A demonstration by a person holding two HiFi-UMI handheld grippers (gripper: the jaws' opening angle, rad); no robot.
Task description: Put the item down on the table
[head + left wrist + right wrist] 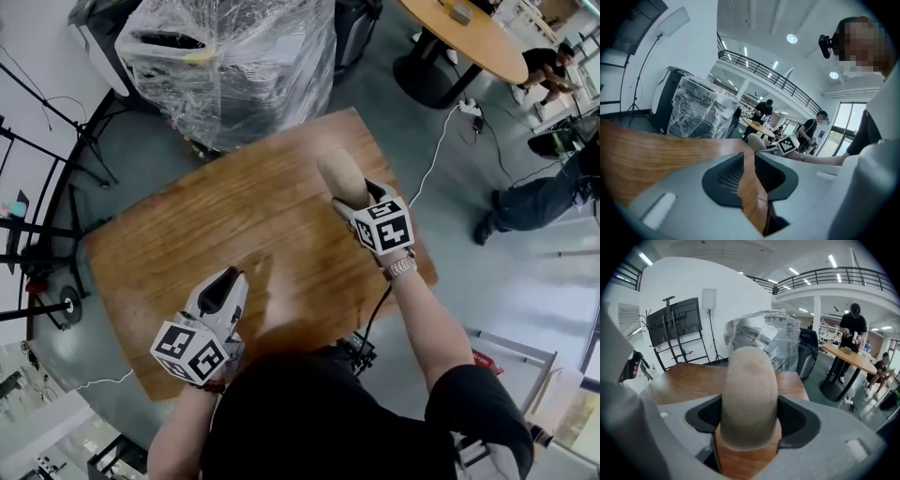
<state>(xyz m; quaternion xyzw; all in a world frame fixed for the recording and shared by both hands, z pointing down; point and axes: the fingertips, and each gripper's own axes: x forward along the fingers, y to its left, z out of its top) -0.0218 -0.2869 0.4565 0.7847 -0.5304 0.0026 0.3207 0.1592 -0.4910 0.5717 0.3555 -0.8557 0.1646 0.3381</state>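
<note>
A beige, rounded oblong item [339, 173] is held over the right part of the wooden table [234, 216]. My right gripper [349, 192] is shut on it. In the right gripper view the item [750, 394] fills the space between both dark pads and sticks out forward, with the tabletop [689, 378] below it. My left gripper [221, 286] hovers over the table's near left part with nothing in it. Seen in the left gripper view, the left gripper [749, 164] has its jaws a narrow slit apart, and only wood [647, 150] shows through.
A plastic-wrapped machine [230, 61] stands just beyond the table's far edge. A round table [469, 33] and a white power strip [472, 108] with its cable are at the back right. A person's legs [534, 202] lie on the floor at right. Black stands [37, 234] crowd the left.
</note>
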